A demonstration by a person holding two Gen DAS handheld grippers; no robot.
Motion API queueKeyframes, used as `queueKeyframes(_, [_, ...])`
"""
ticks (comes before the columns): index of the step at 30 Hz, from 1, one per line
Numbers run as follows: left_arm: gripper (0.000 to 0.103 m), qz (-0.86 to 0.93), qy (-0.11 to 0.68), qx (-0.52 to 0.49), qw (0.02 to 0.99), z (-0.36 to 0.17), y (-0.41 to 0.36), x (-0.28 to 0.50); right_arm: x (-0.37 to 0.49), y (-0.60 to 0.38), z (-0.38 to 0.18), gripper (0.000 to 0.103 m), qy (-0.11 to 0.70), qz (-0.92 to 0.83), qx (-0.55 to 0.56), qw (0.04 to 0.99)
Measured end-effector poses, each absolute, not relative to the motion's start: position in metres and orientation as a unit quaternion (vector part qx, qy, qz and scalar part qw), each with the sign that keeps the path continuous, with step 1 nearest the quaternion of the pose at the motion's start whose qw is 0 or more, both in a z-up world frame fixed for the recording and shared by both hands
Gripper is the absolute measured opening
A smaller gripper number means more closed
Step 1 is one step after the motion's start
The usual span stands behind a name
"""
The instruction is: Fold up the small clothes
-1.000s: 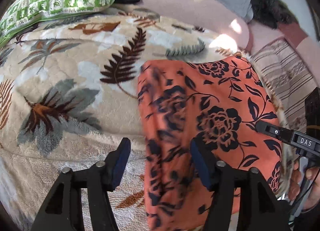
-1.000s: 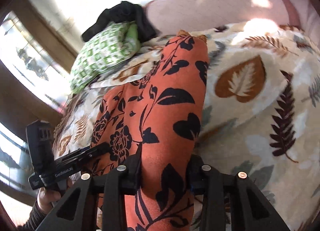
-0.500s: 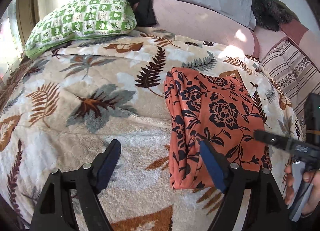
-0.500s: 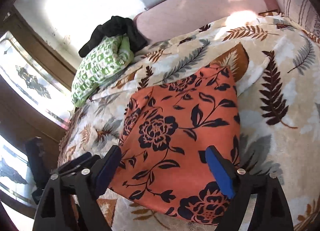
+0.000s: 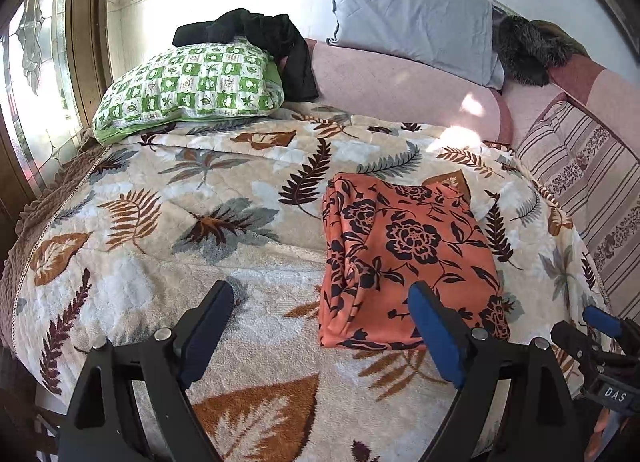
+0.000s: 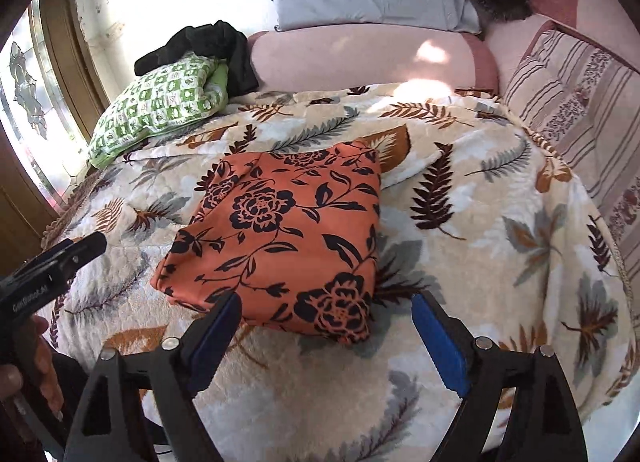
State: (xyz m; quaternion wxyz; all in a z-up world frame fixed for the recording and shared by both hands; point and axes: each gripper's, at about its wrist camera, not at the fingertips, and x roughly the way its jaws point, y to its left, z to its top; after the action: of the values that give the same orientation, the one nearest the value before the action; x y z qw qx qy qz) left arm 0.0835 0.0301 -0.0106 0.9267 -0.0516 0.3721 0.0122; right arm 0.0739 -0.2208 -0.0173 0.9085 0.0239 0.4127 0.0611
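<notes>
Bed under plush cream leaf-print blanket, window at left. One orange black-floral garment, folded into a compact rectangle, flat at blanket's middle. Released within the last second: right gripper and left gripper both wide apart, empty, drawn back. Fold likely finished. Beyond: one green checked pillow, one black cloth heap, one grey pillow.

Bare blanket is lying open left of the folded cloth and in front of it; the green pillow is blocking the far left corner, the striped cushion is walling the right
</notes>
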Motion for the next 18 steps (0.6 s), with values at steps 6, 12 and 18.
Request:
queueKeyframes(6, [0.089,0.024,0.379,-0.033,0.924,-0.012,0.017,0.073,0.037,-0.228,-0.013,0.089,0.4,0.051,0.016,0.915])
queueKeyframes(12, [0.089,0.024,0.382,-0.034,0.923,-0.004,0.012,0.065,0.029,-0.221,-0.006,0.089,0.39,0.059,0.001,0.919])
queueKeyframes(18, [0.103,-0.004,0.378,-0.047,0.924,0.01,0.005,0.058,0.026,-0.218,0.013,0.089,0.365,0.068,-0.001,0.929])
